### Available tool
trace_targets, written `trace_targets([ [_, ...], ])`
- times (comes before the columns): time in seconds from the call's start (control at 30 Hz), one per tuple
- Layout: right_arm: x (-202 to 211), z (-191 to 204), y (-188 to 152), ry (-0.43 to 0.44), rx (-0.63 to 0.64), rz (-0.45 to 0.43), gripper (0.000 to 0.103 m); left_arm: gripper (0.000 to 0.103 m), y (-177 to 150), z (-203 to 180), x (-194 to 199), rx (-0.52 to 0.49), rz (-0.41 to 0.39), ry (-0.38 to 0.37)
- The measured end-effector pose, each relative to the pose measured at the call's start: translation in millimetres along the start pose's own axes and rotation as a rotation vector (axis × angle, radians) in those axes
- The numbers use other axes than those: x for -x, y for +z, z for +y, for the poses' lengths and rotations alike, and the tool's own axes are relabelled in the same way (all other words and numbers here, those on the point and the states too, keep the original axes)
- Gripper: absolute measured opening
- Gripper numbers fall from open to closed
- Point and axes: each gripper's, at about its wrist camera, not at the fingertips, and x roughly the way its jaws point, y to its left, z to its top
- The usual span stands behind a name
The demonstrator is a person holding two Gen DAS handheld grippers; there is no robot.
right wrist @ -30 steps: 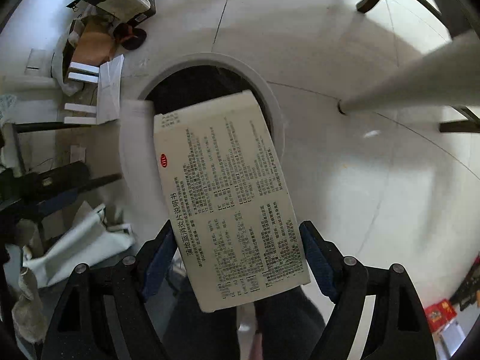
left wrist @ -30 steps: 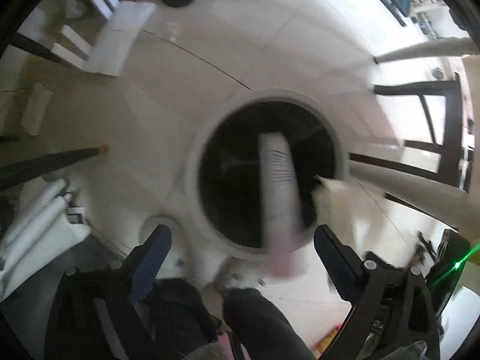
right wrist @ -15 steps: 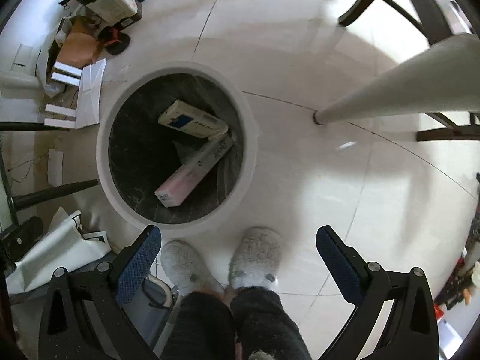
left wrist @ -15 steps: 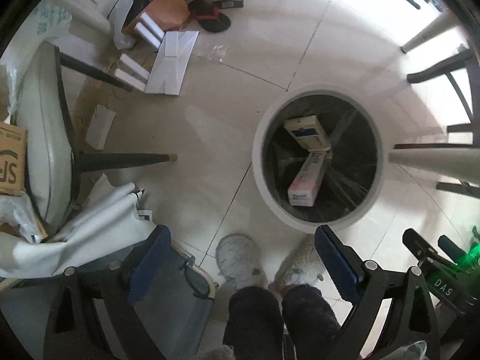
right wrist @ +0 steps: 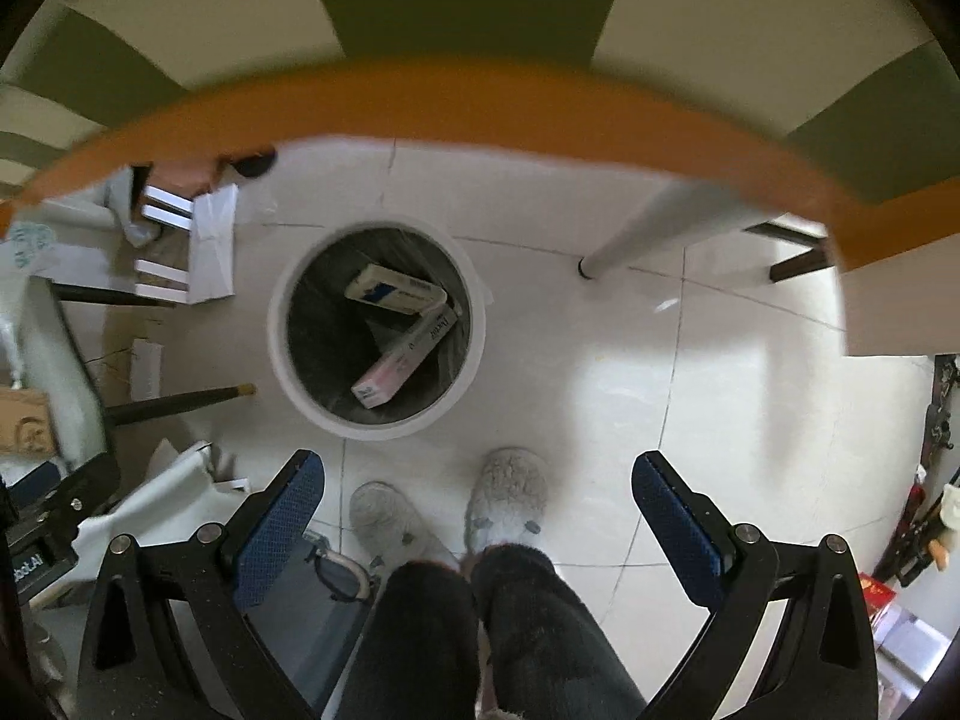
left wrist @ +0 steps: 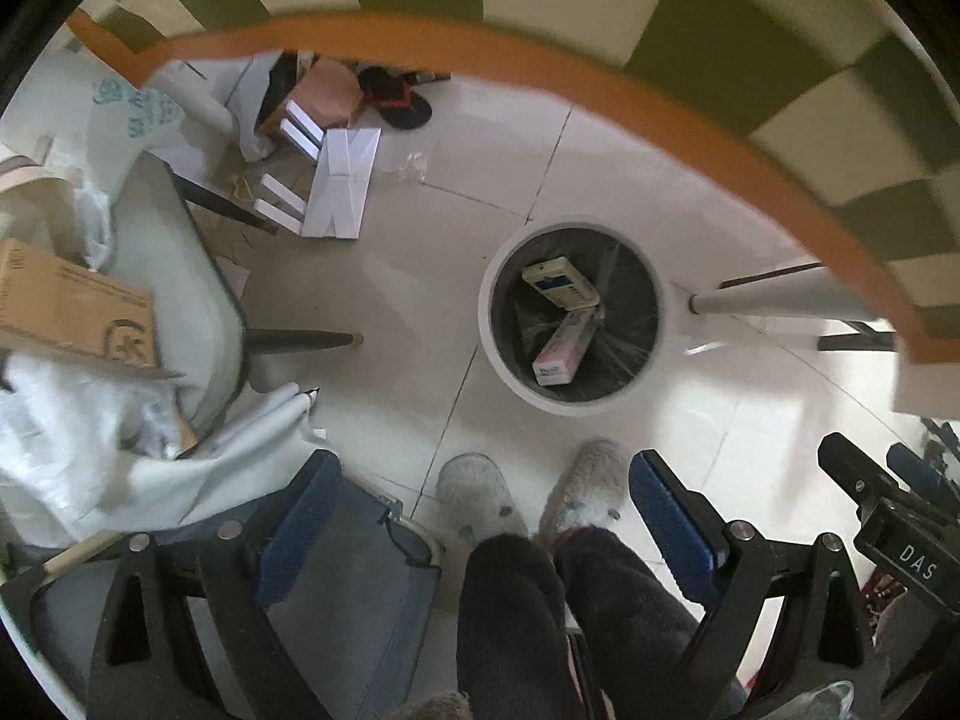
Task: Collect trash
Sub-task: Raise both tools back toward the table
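**A:** Both sets of jaws gape wide with nothing between them: the left gripper (left wrist: 483, 516) and the right gripper (right wrist: 477, 510) each frame only floor and a pair of fuzzy grey slippers (right wrist: 507, 495).

**B:** And the trash?

**A:** Already in the white round bin (left wrist: 498, 354), which sits right of centre in the left wrist view and left of centre in the right wrist view (right wrist: 279, 354). It has a dark liner. Two cartons lie inside.

**B:** Which way do they lie?

**A:** The white carton with a blue panel (left wrist: 559, 282) rests toward the upper side of the bin, its long axis running from upper left to lower right. The pink-and-white carton (left wrist: 564, 348) leans below it, long axis from upper right down to lower left, its upper end tucked against the white one. The right wrist view shows the same pair, white carton (right wrist: 393, 291) above, pink one (right wrist: 405, 360) slanting down toward the lower left rim.

**B:** Anything hard to read?

**A:** Print on both cartons is too small to make out. An orange-edged table with a green and cream checked cloth (right wrist: 468, 6) fills the top of both views and cuts off the floor beyond. A pale table leg (left wrist: 774, 300) stands just beside the bin. A cardboard box (left wrist: 72, 312) sits on a chair at mid left, its far side cut off by the frame.
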Motion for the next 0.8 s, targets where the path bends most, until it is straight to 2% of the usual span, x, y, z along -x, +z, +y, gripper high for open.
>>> trace_targets([
  [0.23, 101.1, 11.4, -11.8, 0.036, 0.051, -0.004, 0.103, 0.098, -16.8, 6.5, 92.6, -0.014, -0.037, -0.011],
  [0.47, 203.0, 19.9, -21.3, 0.085, 0.048, -0.049, 0.103, 0.098, -16.4, 4.4, 172.6, -0.039, -0.099, -0.063],
  [0.67, 287.1, 17.8, -6.7, 0.163, -0.023, -0.148, 0.103, 0.098, 22.5, -12.3, 240.9, -0.08, -0.225, -0.077],
  [0.7, 301.2, 13.7, 2.1, 0.172, -0.047, -0.17, 0.103, 0.098, 31.0, -16.0, 250.2, -0.083, -0.246, -0.081],
  [0.73, 313.6, 8.6, 13.1, 0.178, -0.068, -0.186, 0.103, 0.103, 43.0, -21.4, 260.3, -0.089, -0.271, -0.083],
  [0.8, 332.4, -4.1, 37.3, 0.192, -0.105, -0.218, 0.103, 0.103, 67.6, -32.1, 273.2, -0.099, -0.307, -0.068],
])
